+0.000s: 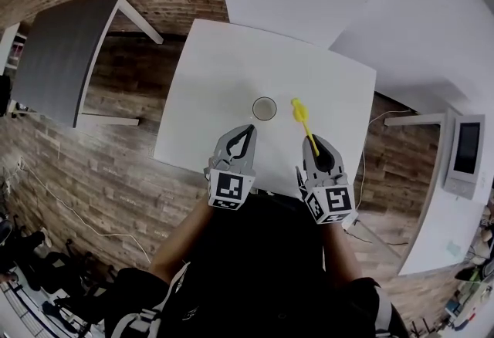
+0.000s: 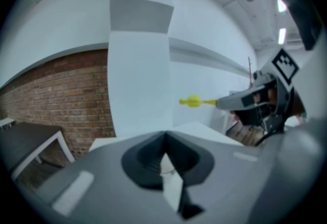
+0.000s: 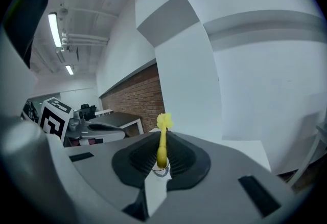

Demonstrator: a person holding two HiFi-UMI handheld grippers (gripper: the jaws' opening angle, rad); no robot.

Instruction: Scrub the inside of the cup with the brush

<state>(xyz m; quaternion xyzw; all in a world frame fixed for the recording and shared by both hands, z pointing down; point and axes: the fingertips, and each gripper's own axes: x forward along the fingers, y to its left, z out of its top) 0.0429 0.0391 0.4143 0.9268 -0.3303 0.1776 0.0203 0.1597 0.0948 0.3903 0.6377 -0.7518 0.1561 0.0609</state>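
1. The right gripper [image 1: 314, 145] is clamped on the handle of the slim yellow plastic brush [image 1: 302, 119]. The brush's long axis runs forward, bristle head leading.
2. The small round pale cup [image 1: 264, 108] stands upright on the white rectangular table [image 1: 208, 89], just left of the brush head.
3. The left gripper [image 1: 247, 132], jaws together and empty, is the nearer one to the cup.

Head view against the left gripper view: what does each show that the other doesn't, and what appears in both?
Only the head view clearly shows the cup, standing open on the white table apart from both grippers, and a screen off to the right. Only the left gripper view shows ceiling light strips and the left gripper end-on, shut with nothing held. Both show the right gripper shut on the yellow brush, held above the table.
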